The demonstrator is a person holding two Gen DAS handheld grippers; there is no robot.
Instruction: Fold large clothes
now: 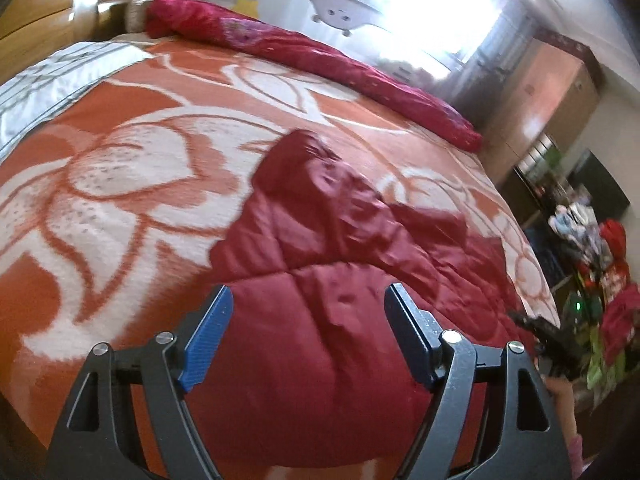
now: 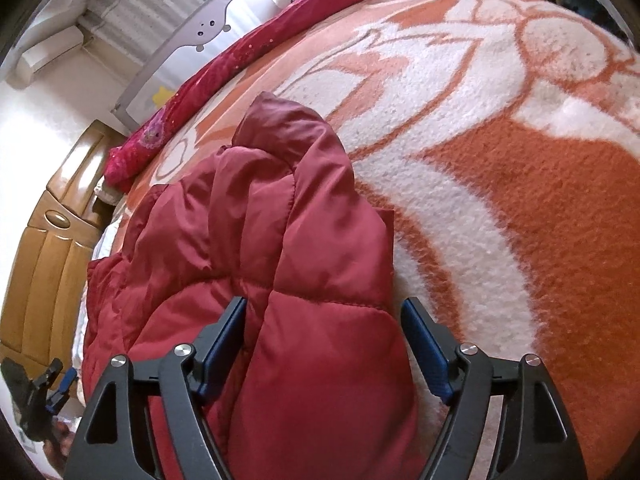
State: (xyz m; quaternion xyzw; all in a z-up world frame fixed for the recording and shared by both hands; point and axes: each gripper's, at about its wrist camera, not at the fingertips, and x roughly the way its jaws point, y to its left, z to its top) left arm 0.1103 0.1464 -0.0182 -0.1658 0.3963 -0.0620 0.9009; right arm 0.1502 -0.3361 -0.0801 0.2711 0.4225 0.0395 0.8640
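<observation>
Lying lengthwise away from both wide-open grippers — left (image 1: 308,312), right (image 2: 324,324) — jacket (image 2: 288,240) on blanket (image 2: 540,220).

A big orange and white flower blanket (image 1: 168,168) covers the bed, a long pink rolled quilt (image 1: 320,60) lies along its far edge, and a wooden headboard (image 2: 44,264) stands nearby.
</observation>
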